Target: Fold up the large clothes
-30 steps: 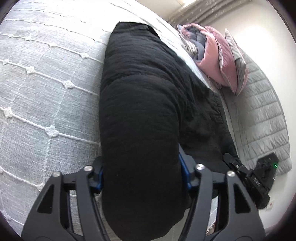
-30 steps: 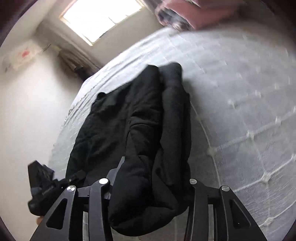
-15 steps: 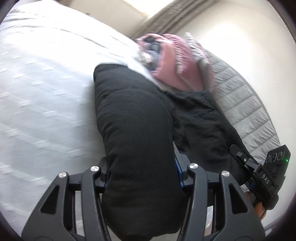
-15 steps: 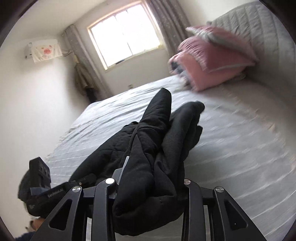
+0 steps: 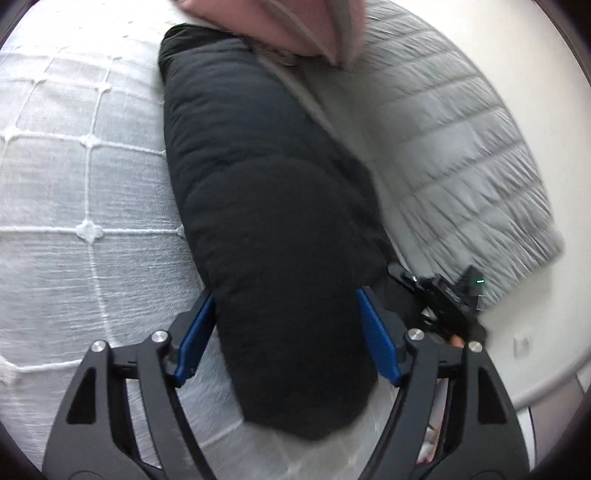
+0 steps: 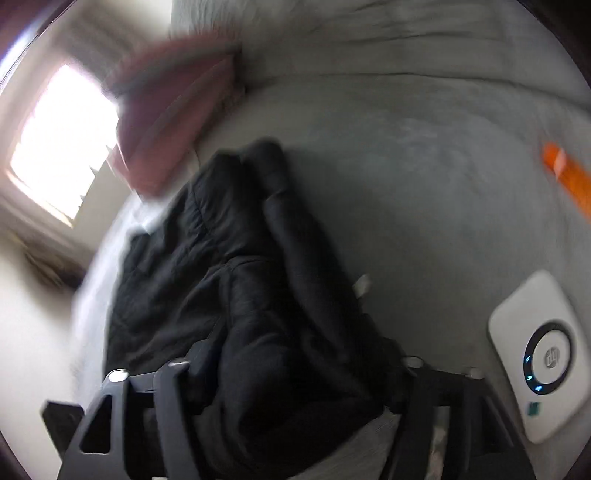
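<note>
Nearest, the left claw (image 5: 286,334) is opening, its blue pads standing just off the black padded coat (image 5: 266,206) bundled between them on the bed (image 5: 74,206). The right claw (image 6: 295,373) is opening too, coat folds between its fingers; blur hides any contact. Beside it lies a white device (image 6: 535,354) marked "hp". Beyond, pink pillows (image 5: 295,26).

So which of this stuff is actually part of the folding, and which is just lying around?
Part of the job:
- black padded coat, bundled on the bed
- left tongs, opening around the coat
- right tongs, opening, coat between them

Just lying about:
- pink pillows
- grey quilted headboard
- white device with a blue light ring
- something orange, blurred
</note>
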Action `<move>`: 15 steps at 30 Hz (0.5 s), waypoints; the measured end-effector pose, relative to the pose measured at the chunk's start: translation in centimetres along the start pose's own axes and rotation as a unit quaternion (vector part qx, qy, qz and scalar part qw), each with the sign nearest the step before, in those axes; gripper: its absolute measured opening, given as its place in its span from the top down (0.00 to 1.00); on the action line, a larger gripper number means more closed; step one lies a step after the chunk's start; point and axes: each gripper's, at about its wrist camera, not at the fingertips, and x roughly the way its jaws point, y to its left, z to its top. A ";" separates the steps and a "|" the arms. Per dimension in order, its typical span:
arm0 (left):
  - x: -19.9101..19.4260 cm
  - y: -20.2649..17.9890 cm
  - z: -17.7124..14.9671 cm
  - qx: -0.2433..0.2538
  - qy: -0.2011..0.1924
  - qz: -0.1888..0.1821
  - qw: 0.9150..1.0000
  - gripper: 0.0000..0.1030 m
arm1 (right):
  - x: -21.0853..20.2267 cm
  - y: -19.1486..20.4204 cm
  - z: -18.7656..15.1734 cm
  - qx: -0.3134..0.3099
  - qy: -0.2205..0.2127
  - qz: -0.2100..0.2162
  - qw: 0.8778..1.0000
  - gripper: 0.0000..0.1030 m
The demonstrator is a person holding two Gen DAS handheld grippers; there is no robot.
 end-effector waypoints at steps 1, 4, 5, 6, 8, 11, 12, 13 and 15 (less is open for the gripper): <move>-1.6 0.2 0.0 0.009 -0.006 0.002 1.000 0.27 | -0.8 -0.6 -0.2 0.015 -0.026 0.012 0.999 0.32; -5.6 1.0 -0.1 0.029 -0.009 0.031 0.999 0.27 | -3.7 -1.4 0.4 0.058 -0.099 -0.022 0.993 0.30; -6.2 1.1 0.2 0.029 -0.007 0.036 0.999 0.27 | -5.3 -0.7 0.1 0.057 -0.120 -0.057 0.990 0.30; -7.8 1.4 0.1 0.031 -0.012 0.052 0.998 0.27 | -6.1 0.2 0.1 0.051 -0.123 -0.075 0.988 0.30; -10.6 1.2 -0.7 0.045 -0.036 0.084 0.995 0.27 | -7.5 2.8 -1.1 0.020 -0.123 -0.076 0.989 0.30; -13.9 -0.8 -1.8 0.081 -0.064 0.146 0.984 0.24 | -10.3 9.9 -6.3 -0.056 -0.119 -0.052 0.990 0.30; -15.2 -1.7 -2.3 0.094 -0.070 0.161 0.980 0.20 | -10.6 11.6 -8.0 -0.064 -0.119 -0.057 0.989 0.29; -16.6 -2.9 -3.0 0.109 -0.080 0.170 0.976 0.19 | -11.4 13.5 -10.3 -0.071 -0.117 -0.061 0.989 0.25; -19.0 -4.3 -4.3 0.142 -0.094 0.181 0.969 0.07 | -12.5 16.2 -14.8 -0.089 -0.117 -0.066 0.987 0.17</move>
